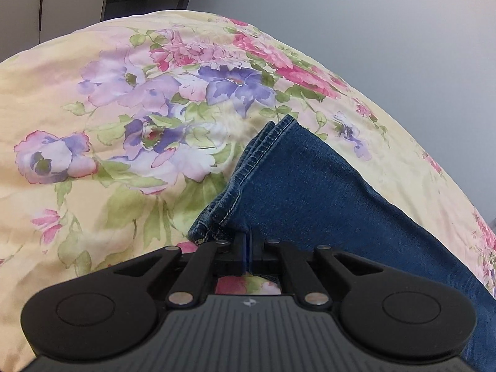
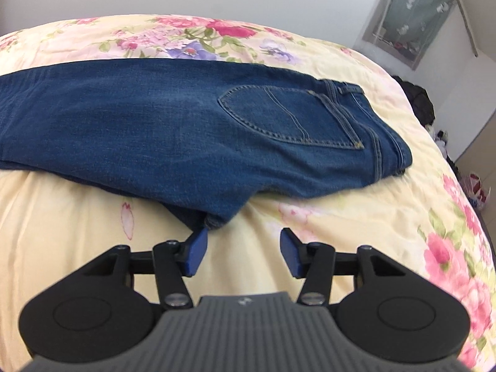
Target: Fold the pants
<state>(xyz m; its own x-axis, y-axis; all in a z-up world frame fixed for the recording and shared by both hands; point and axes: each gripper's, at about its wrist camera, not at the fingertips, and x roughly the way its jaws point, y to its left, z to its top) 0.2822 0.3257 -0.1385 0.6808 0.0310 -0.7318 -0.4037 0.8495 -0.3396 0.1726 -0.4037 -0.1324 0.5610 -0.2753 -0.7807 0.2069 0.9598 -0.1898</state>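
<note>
The left gripper (image 1: 248, 248), jaws pressed together, pinches the hem of the dark blue denim pants (image 1: 294, 179), whose length runs along the floral yellow bedspread (image 1: 93, 201). The right gripper (image 2: 243, 252), jaws spread and empty, sits just short of the pants' near crotch corner (image 2: 214, 217).

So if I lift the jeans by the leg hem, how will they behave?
The jeans will likely droop: they lie limp and layered on the floral bedspread. Doubled denim looks fairly heavy. The left gripper, shut on the hem, may lose a layer.
</note>
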